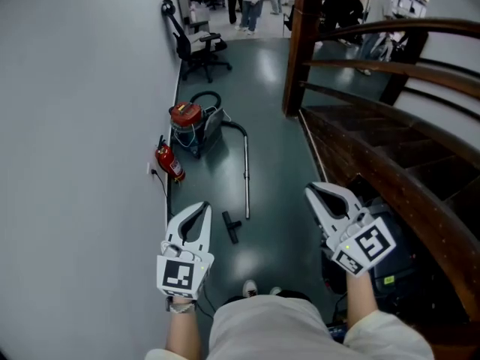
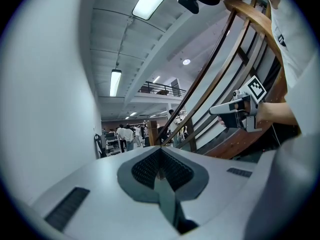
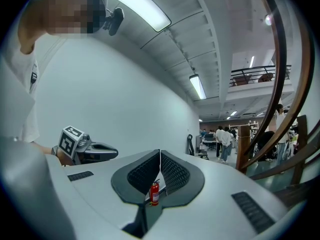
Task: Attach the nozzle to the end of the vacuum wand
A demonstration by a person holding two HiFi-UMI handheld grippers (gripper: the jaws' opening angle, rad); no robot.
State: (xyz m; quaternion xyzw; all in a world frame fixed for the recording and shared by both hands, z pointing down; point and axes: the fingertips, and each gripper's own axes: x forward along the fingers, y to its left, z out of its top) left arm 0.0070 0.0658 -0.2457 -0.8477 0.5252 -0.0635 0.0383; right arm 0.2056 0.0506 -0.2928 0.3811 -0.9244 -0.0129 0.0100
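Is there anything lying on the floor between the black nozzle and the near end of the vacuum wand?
Nothing visible does. The nozzle lies on bare floor close beside the near end of the wand; the fire extinguisher stands apart, further left.

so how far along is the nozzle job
Nothing looks done: the nozzle lies on the floor beside the near end of the wand, not joined to it. Nothing is in hand: the left claw and right claw are both shut and empty, held above the floor. Left to do: pick up nozzle and wand, then push them together.
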